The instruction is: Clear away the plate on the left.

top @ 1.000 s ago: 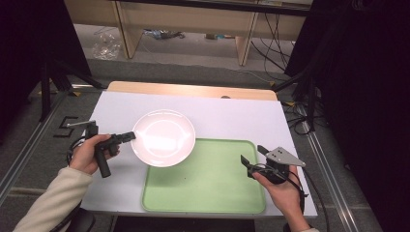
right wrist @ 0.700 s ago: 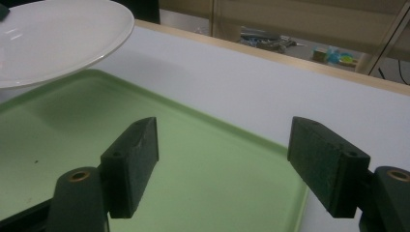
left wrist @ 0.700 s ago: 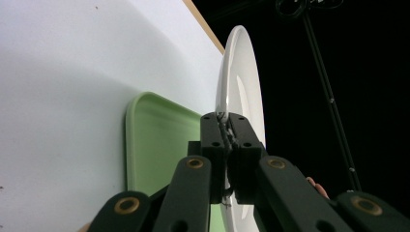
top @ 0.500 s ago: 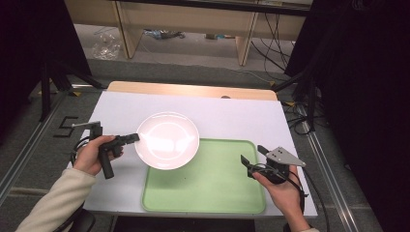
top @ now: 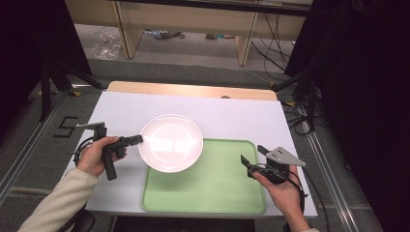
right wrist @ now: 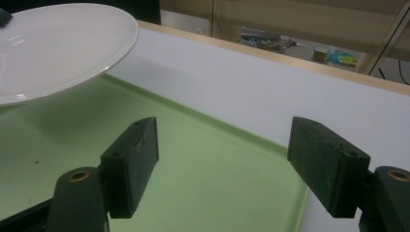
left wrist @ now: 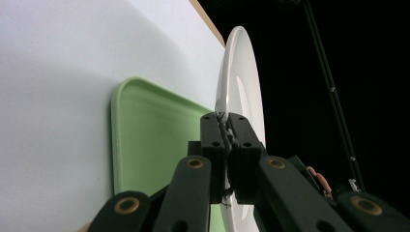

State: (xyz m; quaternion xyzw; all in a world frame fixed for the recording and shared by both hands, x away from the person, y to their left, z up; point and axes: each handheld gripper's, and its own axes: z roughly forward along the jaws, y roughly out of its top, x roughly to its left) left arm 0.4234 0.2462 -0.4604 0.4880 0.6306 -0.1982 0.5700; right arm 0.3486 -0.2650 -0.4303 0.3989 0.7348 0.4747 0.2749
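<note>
Honestly, from the high view the left claw [top: 137,139] pinches just the rim of the white plate [top: 170,142], held over the green tray [top: 212,186] and bench [top: 125,104]; it could tip or slip. Left gripper view: jaws clamped on that thin edge. Right gripper view: the right claw [right wrist: 223,164] gapes wide, holding nothing (no writing anywhere).

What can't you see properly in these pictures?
- High view: the white plate covers the far-left corner of the green tray.
- Left gripper view: the left gripper, shut on the rim, hides the plate's lower part.
- Right gripper view: the picture's left edge cuts the plate off; the open right gripper blocks some tray.
</note>
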